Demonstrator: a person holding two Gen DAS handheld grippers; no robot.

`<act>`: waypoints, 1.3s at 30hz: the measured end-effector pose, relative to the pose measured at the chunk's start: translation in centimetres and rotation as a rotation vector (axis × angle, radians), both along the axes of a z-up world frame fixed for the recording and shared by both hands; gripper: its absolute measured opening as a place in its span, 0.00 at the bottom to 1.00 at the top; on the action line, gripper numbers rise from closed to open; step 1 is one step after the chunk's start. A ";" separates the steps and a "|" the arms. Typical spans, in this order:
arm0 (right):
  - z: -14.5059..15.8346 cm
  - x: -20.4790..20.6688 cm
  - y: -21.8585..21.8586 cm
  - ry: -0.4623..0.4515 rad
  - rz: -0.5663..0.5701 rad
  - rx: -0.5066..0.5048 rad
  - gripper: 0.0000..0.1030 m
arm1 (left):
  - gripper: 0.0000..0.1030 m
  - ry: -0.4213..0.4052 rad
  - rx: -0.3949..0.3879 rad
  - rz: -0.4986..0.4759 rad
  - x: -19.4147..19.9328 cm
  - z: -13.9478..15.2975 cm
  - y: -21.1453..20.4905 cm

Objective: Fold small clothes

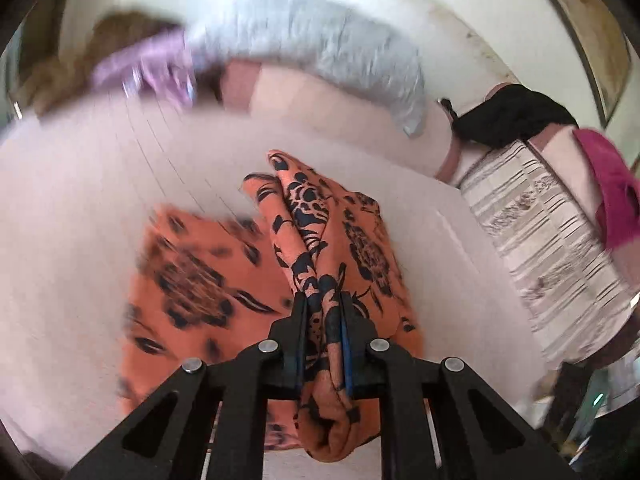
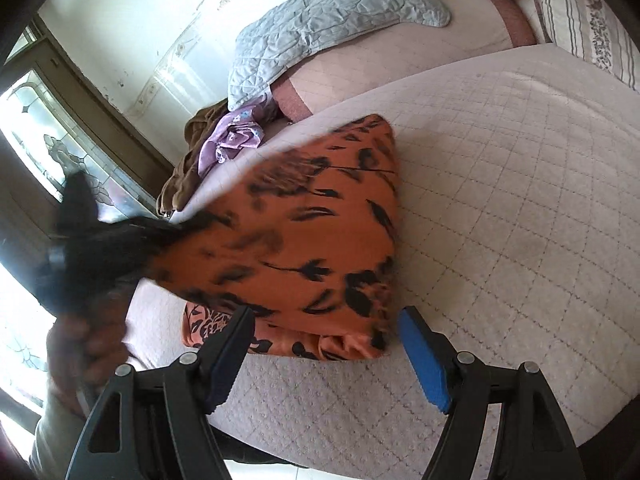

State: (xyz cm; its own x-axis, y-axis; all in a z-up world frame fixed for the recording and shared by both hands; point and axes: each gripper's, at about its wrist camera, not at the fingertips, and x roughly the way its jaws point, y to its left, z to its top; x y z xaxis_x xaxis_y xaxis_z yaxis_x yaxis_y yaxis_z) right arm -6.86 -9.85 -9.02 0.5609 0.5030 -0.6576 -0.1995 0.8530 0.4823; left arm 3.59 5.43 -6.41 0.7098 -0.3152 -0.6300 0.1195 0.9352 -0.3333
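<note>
Orange floral garment (image 2: 320,232): soft matt cloth. Bed cover (image 2: 500,184): quilted, stitched fabric.

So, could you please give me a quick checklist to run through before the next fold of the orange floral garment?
1. Left gripper shut on the orange floral garment: ok, a bunched fold sits between the pads.
2. Right gripper free: ok, open, nothing between the fingers.
3. Rest of the garment lying on the quilted bedspread: ok.
4. Landing area beside the garment free of the purple cloth: ok, it lies apart at the bed's edge.
5. Garment edges aligned: cannot tell, motion blur.
</note>
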 end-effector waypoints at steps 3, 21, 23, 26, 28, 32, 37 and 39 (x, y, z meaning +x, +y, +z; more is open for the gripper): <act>0.1 0.0 0.0 0.000 -0.003 -0.010 0.75 | 0.14 0.169 0.033 0.048 1.7 -5.9 1.7; 0.1 0.3 2.3 0.019 0.051 -0.072 0.75 | 0.12 0.158 -0.094 0.130 0.2 -6.6 6.6; 0.0 0.4 2.3 0.022 0.052 -0.073 0.75 | 0.12 0.086 -0.063 0.123 -0.5 -4.5 6.8; -0.4 0.6 2.4 0.040 0.047 -0.076 0.75 | 0.12 0.045 -0.030 0.139 -1.5 -4.1 8.3; -0.4 0.6 2.3 0.037 0.048 -0.071 0.75 | 0.12 0.156 -0.014 0.166 -0.9 -7.7 9.5; -1.1 1.3 2.2 0.068 0.051 -0.055 0.75 | 0.13 0.200 -0.069 0.152 -0.5 -10.8 10.4; -0.9 1.5 2.6 0.068 0.074 -0.037 0.75 | 0.22 0.216 -0.076 0.178 -0.1 -10.4 10.6; -0.6 1.7 2.6 0.072 0.078 -0.012 0.75 | 0.33 0.173 -0.048 0.245 -0.7 -8.2 11.2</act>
